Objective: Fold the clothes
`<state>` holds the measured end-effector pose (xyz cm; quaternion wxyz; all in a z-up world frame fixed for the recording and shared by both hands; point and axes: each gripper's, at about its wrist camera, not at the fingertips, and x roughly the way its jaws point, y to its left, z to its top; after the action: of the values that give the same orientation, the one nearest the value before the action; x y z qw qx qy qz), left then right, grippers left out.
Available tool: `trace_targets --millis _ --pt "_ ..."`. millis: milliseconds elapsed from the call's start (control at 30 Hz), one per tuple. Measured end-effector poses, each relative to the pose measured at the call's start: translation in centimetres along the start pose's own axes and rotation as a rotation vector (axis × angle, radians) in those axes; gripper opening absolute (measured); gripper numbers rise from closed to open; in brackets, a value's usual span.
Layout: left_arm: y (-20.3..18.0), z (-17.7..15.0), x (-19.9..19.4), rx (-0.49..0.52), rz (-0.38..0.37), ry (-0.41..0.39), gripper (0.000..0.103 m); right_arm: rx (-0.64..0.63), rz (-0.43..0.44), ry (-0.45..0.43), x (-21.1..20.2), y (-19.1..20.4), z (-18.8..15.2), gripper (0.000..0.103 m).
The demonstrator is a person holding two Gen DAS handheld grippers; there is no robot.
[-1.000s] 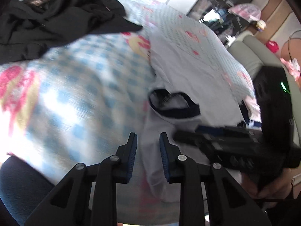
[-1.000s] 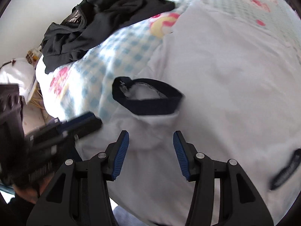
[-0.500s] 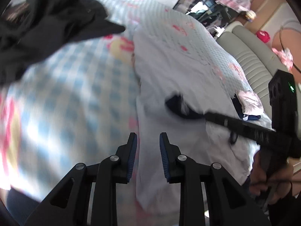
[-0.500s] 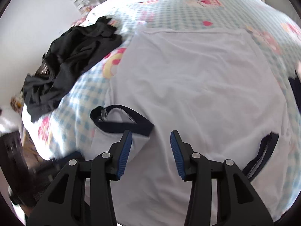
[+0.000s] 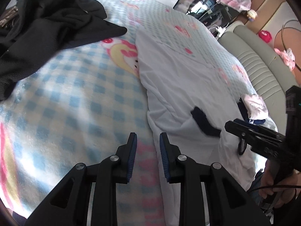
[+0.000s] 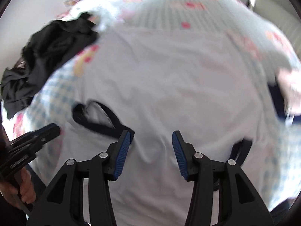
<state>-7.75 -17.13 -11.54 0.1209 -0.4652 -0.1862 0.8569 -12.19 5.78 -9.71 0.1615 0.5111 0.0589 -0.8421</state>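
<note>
A white T-shirt (image 5: 180, 79) with dark navy sleeve cuffs lies spread on the checked bed; it fills the right wrist view (image 6: 169, 79). One navy cuff (image 6: 101, 120) sits just left of my right gripper (image 6: 150, 146), which is open and empty above the shirt's near part. The other cuff (image 6: 242, 148) is at the right. My left gripper (image 5: 147, 148) is open and empty over the blanket, at the shirt's left edge. The right gripper also shows in the left wrist view (image 5: 233, 126), near a navy cuff (image 5: 203, 122).
A heap of black clothes (image 5: 47, 24) lies on the bed's far left, also in the right wrist view (image 6: 47, 56). Folded clothes (image 5: 254, 107) sit at the bed's right edge. A grey sofa (image 5: 263, 66) stands beyond. The blanket (image 5: 75, 103) is blue-checked with pink prints.
Both grippers drew back and swung right over the shirt. The right gripper opened wider. The near sleeve now lies flatter, left of the right gripper.
</note>
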Motion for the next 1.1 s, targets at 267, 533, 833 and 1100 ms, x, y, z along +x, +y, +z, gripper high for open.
trace_targets --millis 267,533,833,1100 --pt "-1.2 2.2 3.4 0.081 -0.005 0.065 0.028 -0.047 0.112 0.115 3.7 2.5 0.7 0.054" --pt "1.1 3.5 3.5 -0.029 0.12 -0.007 0.027 -0.047 -0.03 0.134 3.6 0.5 -1.1 0.054" --pt "-2.4 0.9 2.6 0.167 -0.033 0.061 0.027 -0.067 0.203 0.054 0.0 1.1 0.8 0.055" --pt "-2.9 0.4 3.5 0.188 -0.021 0.092 0.027 -0.163 0.063 0.156 3.5 2.6 1.2 0.055"
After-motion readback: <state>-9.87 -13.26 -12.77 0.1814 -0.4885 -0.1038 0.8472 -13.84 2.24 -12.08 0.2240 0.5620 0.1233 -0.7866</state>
